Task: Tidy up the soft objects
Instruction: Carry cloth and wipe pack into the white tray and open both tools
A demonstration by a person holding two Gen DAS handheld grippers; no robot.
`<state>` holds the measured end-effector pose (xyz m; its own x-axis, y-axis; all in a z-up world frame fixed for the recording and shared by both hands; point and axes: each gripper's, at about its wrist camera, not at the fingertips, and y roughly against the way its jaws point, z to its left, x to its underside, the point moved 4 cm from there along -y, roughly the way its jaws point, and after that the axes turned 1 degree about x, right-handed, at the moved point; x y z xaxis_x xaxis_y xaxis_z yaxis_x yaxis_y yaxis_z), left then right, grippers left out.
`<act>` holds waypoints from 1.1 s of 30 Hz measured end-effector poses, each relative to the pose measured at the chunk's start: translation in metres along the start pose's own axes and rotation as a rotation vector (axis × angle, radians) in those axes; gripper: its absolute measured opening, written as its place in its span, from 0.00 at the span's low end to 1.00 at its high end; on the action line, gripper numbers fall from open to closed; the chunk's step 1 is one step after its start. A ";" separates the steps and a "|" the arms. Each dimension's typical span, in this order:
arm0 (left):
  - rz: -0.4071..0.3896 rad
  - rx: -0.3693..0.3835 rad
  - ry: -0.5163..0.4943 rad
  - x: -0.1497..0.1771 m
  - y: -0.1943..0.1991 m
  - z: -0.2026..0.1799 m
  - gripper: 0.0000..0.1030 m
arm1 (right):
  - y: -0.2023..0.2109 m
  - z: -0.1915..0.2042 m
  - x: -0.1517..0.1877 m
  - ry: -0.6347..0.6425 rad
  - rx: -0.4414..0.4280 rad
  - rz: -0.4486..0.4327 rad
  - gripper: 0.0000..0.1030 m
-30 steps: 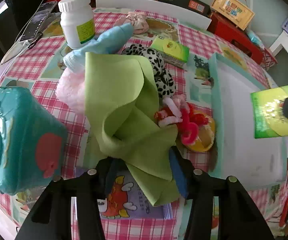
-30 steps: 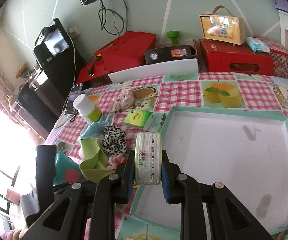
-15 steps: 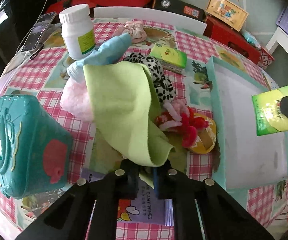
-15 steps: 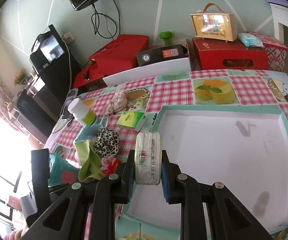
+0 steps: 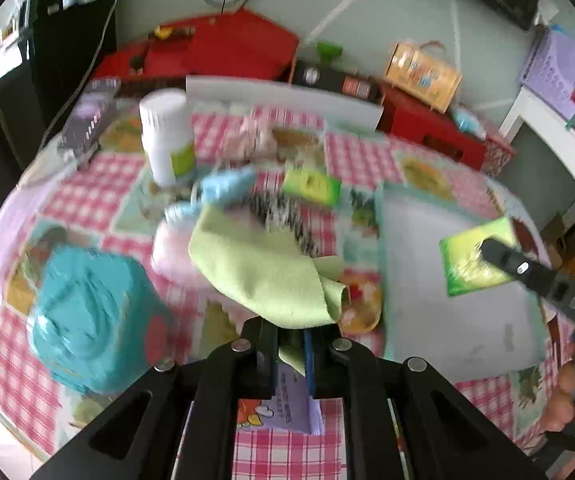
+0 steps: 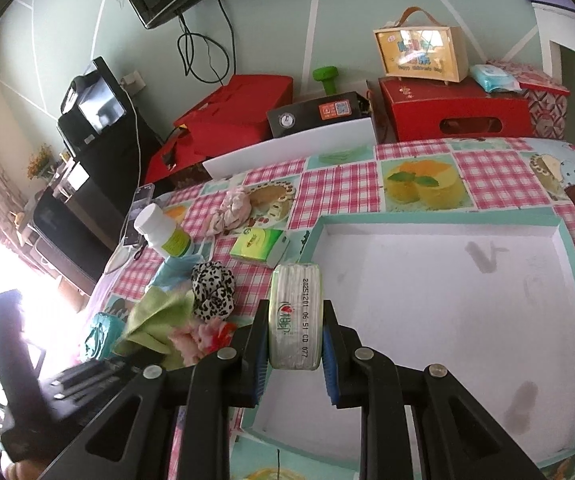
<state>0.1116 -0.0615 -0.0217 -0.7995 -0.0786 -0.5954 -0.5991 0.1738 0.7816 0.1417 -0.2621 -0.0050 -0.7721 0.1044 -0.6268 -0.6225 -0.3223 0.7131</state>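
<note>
A pink checked tablecloth [image 6: 339, 196] with cake pictures is covering the table. The right gripper [image 6: 295, 350] is squeezing a soft tissue pack [image 6: 294, 320] stamped "20251201 06:51 CD 077", holding it over the white tray's [image 6: 447, 300] edge. The left gripper [image 5: 290, 354] is pinching a floppy green cloth [image 5: 263, 272], lifting it near the fuzzy spotted scrunchie [image 6: 212, 289].

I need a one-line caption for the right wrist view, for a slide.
Right gripper holds a white tissue pack over the near-left corner of the white teal-rimmed tray.
</note>
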 end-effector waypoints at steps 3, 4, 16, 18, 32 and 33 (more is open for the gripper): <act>-0.063 0.003 -0.012 -0.016 0.018 -0.004 0.09 | 0.005 -0.002 -0.003 -0.002 0.006 -0.020 0.24; -0.081 0.006 -0.018 -0.021 0.023 -0.005 0.09 | 0.007 -0.003 -0.004 -0.002 0.009 -0.026 0.24; -0.189 0.115 -0.153 -0.063 0.044 -0.071 0.10 | 0.057 -0.029 -0.023 -0.003 0.149 -0.167 0.24; -0.180 0.133 -0.179 -0.064 0.035 -0.088 0.10 | 0.060 -0.041 -0.024 -0.022 0.185 -0.173 0.24; -0.085 0.218 -0.300 -0.043 -0.035 -0.179 0.10 | 0.065 -0.135 -0.010 -0.162 0.445 -0.116 0.24; -0.075 0.224 -0.298 -0.041 -0.042 -0.183 0.10 | 0.064 -0.140 -0.008 -0.170 0.455 -0.111 0.24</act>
<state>0.1616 -0.2448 0.0042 -0.6870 0.1837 -0.7030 -0.6051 0.3910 0.6935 0.1266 -0.4156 0.0015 -0.6839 0.2793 -0.6739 -0.6657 0.1391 0.7332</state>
